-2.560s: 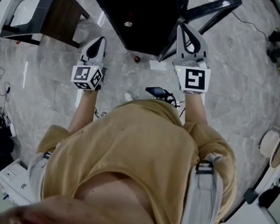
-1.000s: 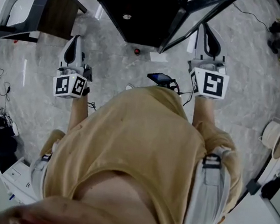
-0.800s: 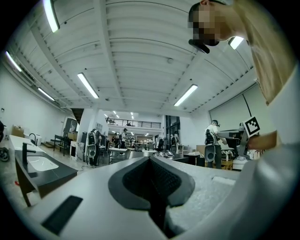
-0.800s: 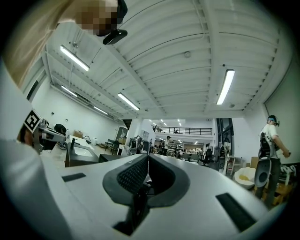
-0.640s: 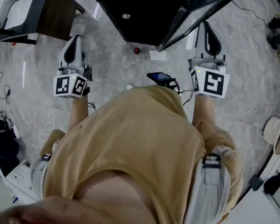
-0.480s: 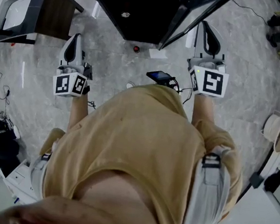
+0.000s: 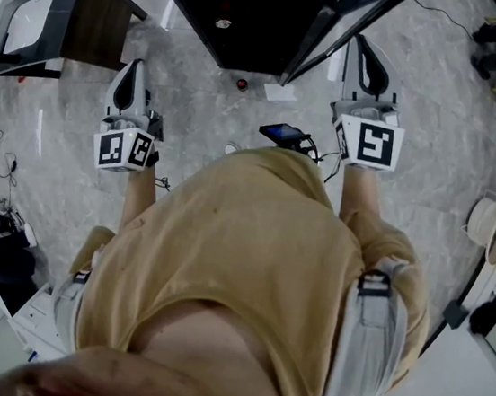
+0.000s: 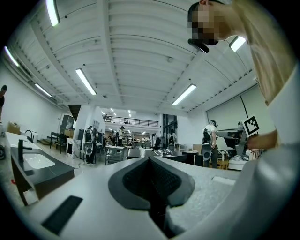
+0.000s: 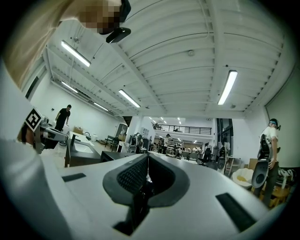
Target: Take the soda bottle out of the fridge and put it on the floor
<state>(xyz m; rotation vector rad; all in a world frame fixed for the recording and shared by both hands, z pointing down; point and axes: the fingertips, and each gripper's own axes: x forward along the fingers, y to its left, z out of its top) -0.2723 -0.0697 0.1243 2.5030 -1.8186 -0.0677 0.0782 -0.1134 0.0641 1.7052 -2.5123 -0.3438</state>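
- Soda bottle (image 7: pixel 241 83): shows only as a small red round top seen from above, standing on the floor (image 7: pixel 196 113) just in front of the fridge (image 7: pixel 246 7). Too small to make out more. It stands free, with neither tool touching it.
- Fridge: black box seen from the top, door (image 7: pixel 345 11) swung open at its right front corner.
- Left tool (image 7: pixel 136 67): in front of the fridge and off to its left, well apart from the bottle, tip pointing toward the fridge side. Jaws together, pad against pad, in the left gripper view.
- Right tool (image 7: pixel 361 44): just beside the open fridge door, on its outer side, tip pointing the same way. Jaws closed on each other in the right gripper view, gripping no object.
- White card (image 7: pixel 274 92): flat on the floor near the bottle, below the fridge's front right corner.
- Dark sink cabinet (image 7: pixel 108 25): left of the fridge, apart from it, white basin on top.
- Small dark device (image 7: pixel 282 134) with cables: in front of the fridge, between the two tools, at the edge of the person's tan shirt (image 7: pixel 248 265).
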